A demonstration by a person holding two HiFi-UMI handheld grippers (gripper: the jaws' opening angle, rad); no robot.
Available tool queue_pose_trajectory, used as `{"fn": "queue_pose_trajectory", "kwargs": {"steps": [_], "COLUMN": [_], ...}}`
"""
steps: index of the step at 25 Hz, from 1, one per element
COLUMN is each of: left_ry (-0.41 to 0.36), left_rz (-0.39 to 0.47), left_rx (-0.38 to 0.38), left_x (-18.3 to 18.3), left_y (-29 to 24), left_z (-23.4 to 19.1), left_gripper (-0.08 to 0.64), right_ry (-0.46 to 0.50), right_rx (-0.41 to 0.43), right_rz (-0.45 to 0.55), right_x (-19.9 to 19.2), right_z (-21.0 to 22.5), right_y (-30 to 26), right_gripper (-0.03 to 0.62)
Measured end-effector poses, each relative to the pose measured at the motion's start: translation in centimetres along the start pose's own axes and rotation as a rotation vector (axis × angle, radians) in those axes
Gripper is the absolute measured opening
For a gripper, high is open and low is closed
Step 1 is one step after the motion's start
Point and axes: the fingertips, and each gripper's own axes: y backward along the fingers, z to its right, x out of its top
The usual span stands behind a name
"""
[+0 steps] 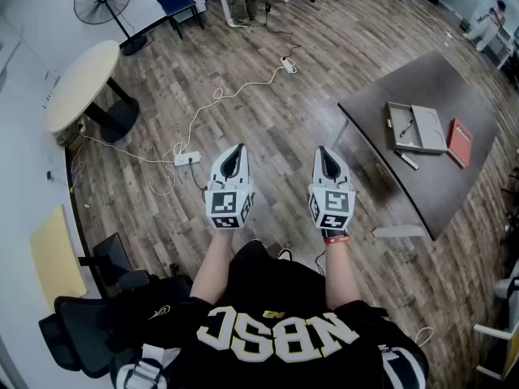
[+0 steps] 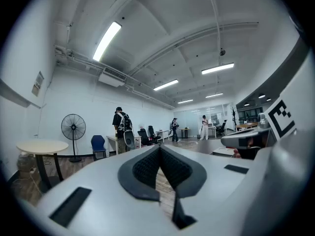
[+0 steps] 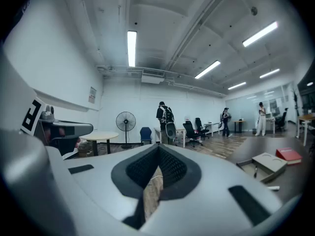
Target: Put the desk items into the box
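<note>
My left gripper (image 1: 235, 148) and right gripper (image 1: 323, 151) are closed and empty; arriving unopened, I might knock the flat red notebook (image 1: 460, 143) off the dark table (image 1: 389, 79) at right.

Open floor (image 1: 276, 128) ahead, white cable (image 1: 217, 94) across it, desk (image 1: 373, 128) rightward

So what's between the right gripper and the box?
Head view: only wood floor and bare dark table between the right gripper and the box.
</note>
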Motion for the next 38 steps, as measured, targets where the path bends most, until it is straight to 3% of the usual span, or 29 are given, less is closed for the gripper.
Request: {"fn": "queue_pose_trajectory", "kwargs": {"steps": [10, 16, 21, 32, 38], "left_ry": [0.011, 0.033, 0.055, 0.074, 0.072], "left_rz": [0.003, 0.006, 0.015, 0.029, 0.003], "left_rx": [0.012, -0.057, -0.113, -0.298, -0.499], "left_x": [-1.3, -3.2, -2.4, -1.6, -2.1], "left_y": [-2.7, -9.5, -16.5, -29.0, -33.9], "left_z": [-1.8, -2.7, -3.6, -3.6, 2.4], "left_gripper": [0.014, 0.014, 0.014, 0.014, 0.014], "right_ry": [0.006, -0.016, -0.039, -0.031, -0.079], "right_rx": [0.031, -0.010, -0.053, -0.203, -0.383], "right_rz": [-0.016, -0.024, 0.007, 0.012, -0.011], "right_x": [-0.9, -2.1, 0.1, 2.6, 1.1], "right_z": [-0.7, 1.3, 3.9, 8.8, 14.0], "right_y": [-4.0, -9.6, -14.9, -22.8, -20.7], "right_gripper": [0.005, 0.005, 0.006, 0.006, 0.006]}}
